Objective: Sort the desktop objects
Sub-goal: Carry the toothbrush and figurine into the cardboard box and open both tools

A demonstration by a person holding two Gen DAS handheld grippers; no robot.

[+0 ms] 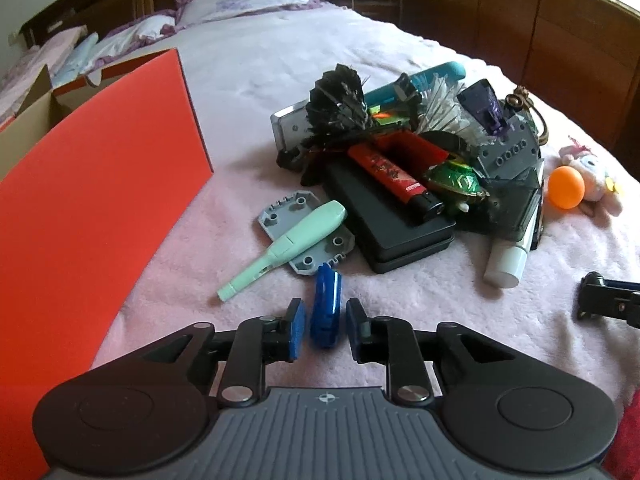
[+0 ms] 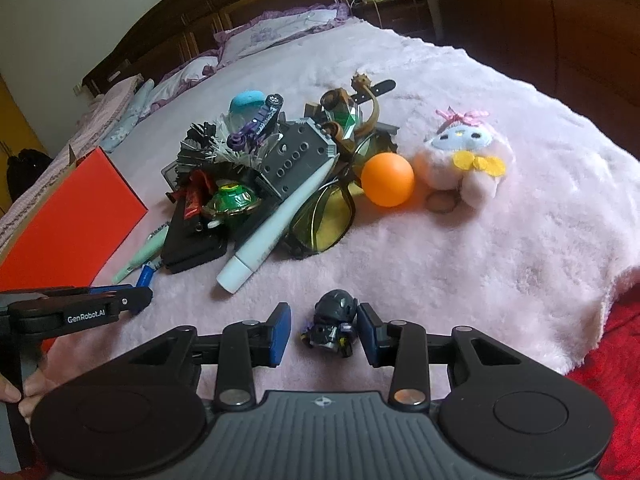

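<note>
1. Underneath everything lies a bed [image 2: 460, 240] spread with a fuzzy pale-pink blanket [image 1: 248, 80], with pillows [image 1: 240, 4] at the far end against a dark wooden headboard [image 2: 224, 4].
2. Dark wood wardrobe panels [image 1: 560, 32] line one side of the room, and a nightstand [image 2: 396, 8] with cables sits beyond the pillows.
3. An orange box [image 1: 92, 168] stands at the left of the bed; its lower end is cut off by the left wrist view's edge.
4. A heap of small objects [image 1: 400, 152] sits mid-bed: a red lighter [image 1: 392, 172] on a black case [image 1: 392, 220], a green turtle toy [image 1: 454, 180], a white tube [image 2: 276, 224] and yellow-lensed glasses [image 2: 324, 220]. Much of the heap overlaps, so several pieces are hard to name.
5. An orange ball [image 2: 387, 179] touches a plush toy [image 2: 464, 156] just beside the heap.
6. The left gripper [image 1: 326, 328] stands narrow, its fingers [image 1: 297, 328] either side of a blue plastic piece [image 1: 326, 312] lying on the blanket with slim gaps showing.
7. The right gripper [image 2: 324, 330] is partly spread around a small dark figure [image 2: 332, 326]; one finger touches it, the other stands apart.
</note>
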